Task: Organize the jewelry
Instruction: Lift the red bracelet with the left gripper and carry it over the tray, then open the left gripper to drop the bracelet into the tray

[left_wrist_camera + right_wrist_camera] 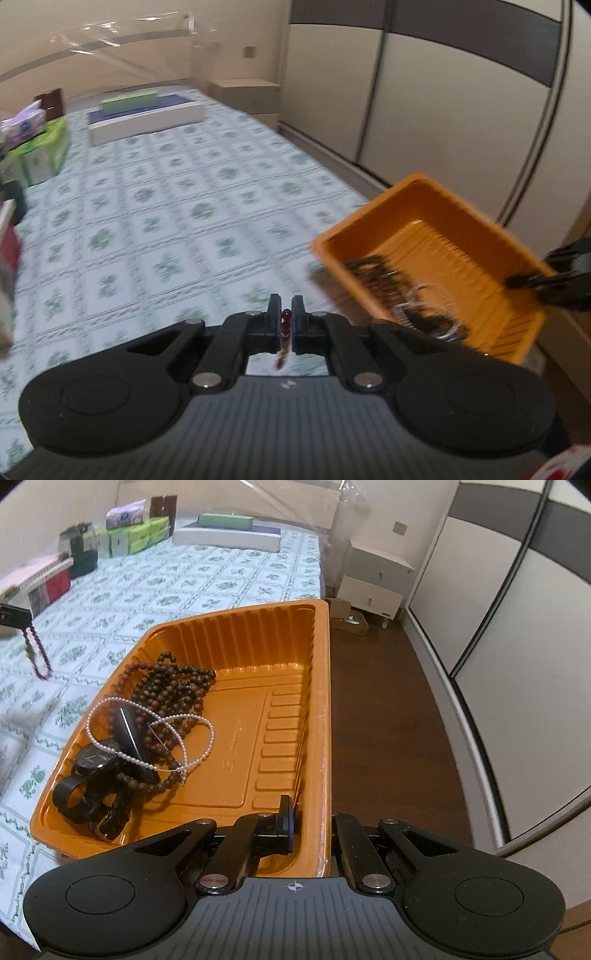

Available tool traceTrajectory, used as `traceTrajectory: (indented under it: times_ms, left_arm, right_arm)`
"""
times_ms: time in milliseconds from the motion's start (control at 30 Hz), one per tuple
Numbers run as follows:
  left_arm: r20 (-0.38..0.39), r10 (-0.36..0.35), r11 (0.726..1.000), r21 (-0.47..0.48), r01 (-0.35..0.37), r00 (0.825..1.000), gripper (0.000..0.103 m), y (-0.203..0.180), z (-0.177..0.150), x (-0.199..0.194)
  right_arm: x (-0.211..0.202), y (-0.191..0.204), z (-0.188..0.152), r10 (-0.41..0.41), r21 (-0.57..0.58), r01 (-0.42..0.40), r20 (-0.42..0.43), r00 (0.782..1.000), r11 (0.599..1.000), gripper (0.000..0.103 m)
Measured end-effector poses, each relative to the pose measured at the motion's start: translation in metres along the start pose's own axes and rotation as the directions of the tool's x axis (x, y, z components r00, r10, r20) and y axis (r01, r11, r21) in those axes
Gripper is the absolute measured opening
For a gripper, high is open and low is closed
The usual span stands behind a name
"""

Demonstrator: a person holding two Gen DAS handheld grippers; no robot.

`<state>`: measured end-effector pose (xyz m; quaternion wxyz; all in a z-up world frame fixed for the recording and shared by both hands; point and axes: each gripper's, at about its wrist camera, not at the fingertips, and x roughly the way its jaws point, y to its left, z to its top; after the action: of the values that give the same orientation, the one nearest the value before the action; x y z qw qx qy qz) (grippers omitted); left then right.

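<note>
My left gripper [285, 325] is shut on a dark red bead bracelet [285, 322], held above the bed; in the right wrist view the bracelet [37, 653] hangs from the left fingertips [14, 614] at the far left. My right gripper [310, 821] is shut on the right wall of an orange plastic tray [317, 686], held tilted over the bed's edge. The tray [436, 206] holds brown bead strings [173, 686], a white pearl strand [155, 734], a black watch [96, 760] and black bands [74, 797].
The bed has a green floral sheet [177, 206]. Boxes and tissue packs [122, 535] line its left side. A white box with a green box on top [144, 110] sits at the head. A nightstand [373, 587], wardrobe doors [517, 627] and dark wood floor [388, 720] lie right.
</note>
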<state>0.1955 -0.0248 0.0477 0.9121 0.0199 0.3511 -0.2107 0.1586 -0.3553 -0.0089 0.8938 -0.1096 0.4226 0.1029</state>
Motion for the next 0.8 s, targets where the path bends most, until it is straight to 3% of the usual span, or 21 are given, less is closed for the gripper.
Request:
traceTrajectory:
  times_ms: [400,600,800]
  left_arm:
    - [0.014,-0.162,0.986,0.045,0.161,0.987,0.004,-0.073,0.043,0.014]
    - [-0.025,-0.183,0.980,0.073,0.184,0.983,0.004,-0.097,0.051,0.035]
    - [-0.116,-0.180,0.980,0.066,0.188,0.977,0.004,-0.108,0.038,0.070]
  right_arm:
    - [0.019,-0.005,-0.008,0.161,0.104,-0.165,0.043,0.986,0.981,0.003]
    - [0.024,-0.017,-0.015,0.203,0.188,-0.210,0.058,0.977,0.959,0.004]
    - [0.016,-0.031,-0.024,0.240,0.260,-0.257,0.095,0.966,0.931,0.004]
